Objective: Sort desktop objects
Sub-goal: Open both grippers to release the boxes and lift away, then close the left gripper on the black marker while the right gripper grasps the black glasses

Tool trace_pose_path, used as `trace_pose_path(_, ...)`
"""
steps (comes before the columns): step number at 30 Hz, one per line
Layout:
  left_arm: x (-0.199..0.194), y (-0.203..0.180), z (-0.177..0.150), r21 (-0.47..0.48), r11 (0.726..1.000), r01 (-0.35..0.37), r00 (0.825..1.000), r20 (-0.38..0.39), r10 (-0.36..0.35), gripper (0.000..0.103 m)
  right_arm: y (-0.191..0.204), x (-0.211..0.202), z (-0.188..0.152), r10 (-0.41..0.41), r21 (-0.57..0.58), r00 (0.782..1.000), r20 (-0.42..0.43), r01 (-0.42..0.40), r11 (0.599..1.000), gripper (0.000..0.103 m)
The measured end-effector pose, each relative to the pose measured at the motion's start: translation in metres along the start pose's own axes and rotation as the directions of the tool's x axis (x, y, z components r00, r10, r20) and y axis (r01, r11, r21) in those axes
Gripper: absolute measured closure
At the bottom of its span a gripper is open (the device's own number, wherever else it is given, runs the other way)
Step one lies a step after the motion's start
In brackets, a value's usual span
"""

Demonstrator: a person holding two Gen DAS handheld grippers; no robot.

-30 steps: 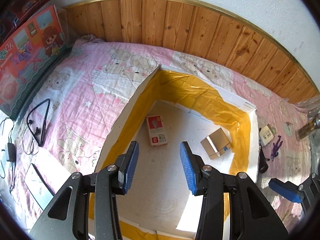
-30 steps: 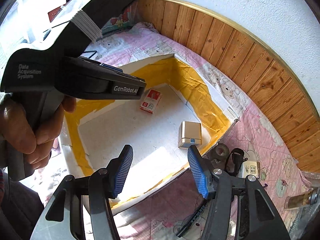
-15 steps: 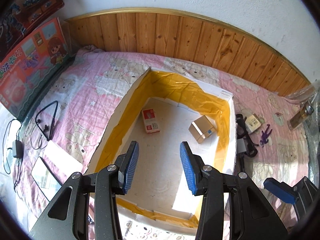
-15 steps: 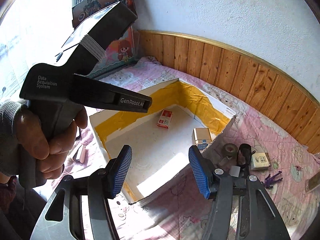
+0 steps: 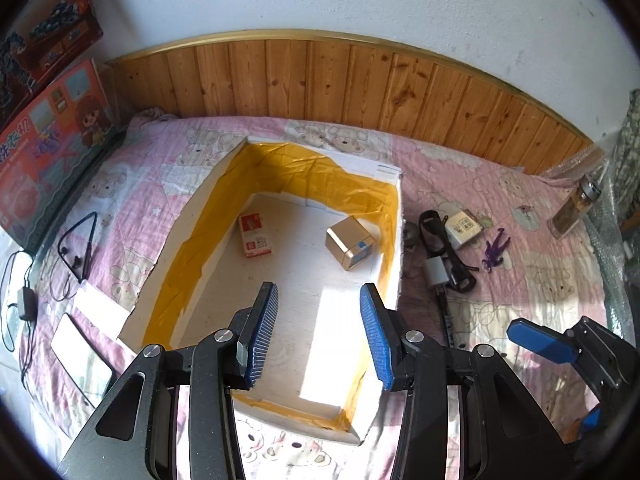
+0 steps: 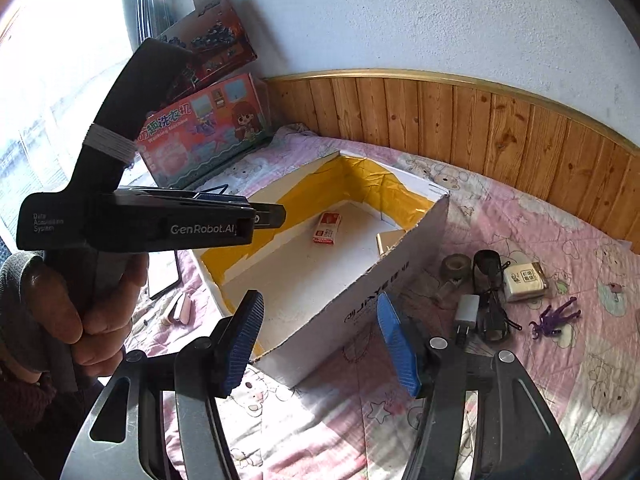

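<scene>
Both hand-held grippers spread, empty | red-white box [image 5: 255,236] flat, long axis toward back wall

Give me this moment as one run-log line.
left gripper: open, empty | right gripper: open, empty | white box: red-white carton, tan box inside | charger, sunglasses still outside

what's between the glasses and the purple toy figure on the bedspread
A small beige packet with a printed code lies between the black glasses and the purple toy figure, clearest in the right wrist view.
</scene>
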State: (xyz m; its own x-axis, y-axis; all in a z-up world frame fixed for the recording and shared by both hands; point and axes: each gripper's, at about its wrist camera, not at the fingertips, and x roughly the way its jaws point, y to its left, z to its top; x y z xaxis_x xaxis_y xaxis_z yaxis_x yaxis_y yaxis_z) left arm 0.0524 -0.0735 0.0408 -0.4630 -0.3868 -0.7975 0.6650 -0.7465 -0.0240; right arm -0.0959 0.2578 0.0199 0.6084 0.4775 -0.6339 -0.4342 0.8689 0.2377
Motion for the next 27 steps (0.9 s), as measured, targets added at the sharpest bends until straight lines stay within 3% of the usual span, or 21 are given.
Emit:
trace_pose_path(7,0.004,-0.059,-0.007,0.118,0.990,0.074,0.997,-0.012,-0.073,0.058,-0.054,-0.007,-0.013,-0.068,0.083,0.997,-0.032,0.071,0.994,0.042)
trace_pose_path(13,0.028,-0.096,-0.019,0.178,0.976,0.124,0.990,-0.086,-0.111,0.058,-0.100,0.022,-0.041,-0.149,0.135,0.973,-0.175,0.174,0.976,0.050)
trace_pose_path(19,0.057,-0.122,-0.042,0.188,0.969,0.159,0.977,-0.171,-0.127,0.058,-0.140,0.043,-0.053,-0.204,0.160,0.948,-0.243,0.247,0.956,0.052)
trace_pose_path(22,0.077,-0.131,-0.055,0.152,0.975,0.164,0.969,-0.211,-0.131,0.058,-0.163,0.056,-0.049,-0.200,0.193,0.949,-0.243,0.249,0.949,0.053)
trace_pose_path(27,0.116,-0.140,-0.068,0.064,0.984,0.167,0.958,-0.244,-0.147,0.058,-0.176,0.092,-0.026,-0.201,0.133,0.950,-0.237,0.237,0.962,0.054)
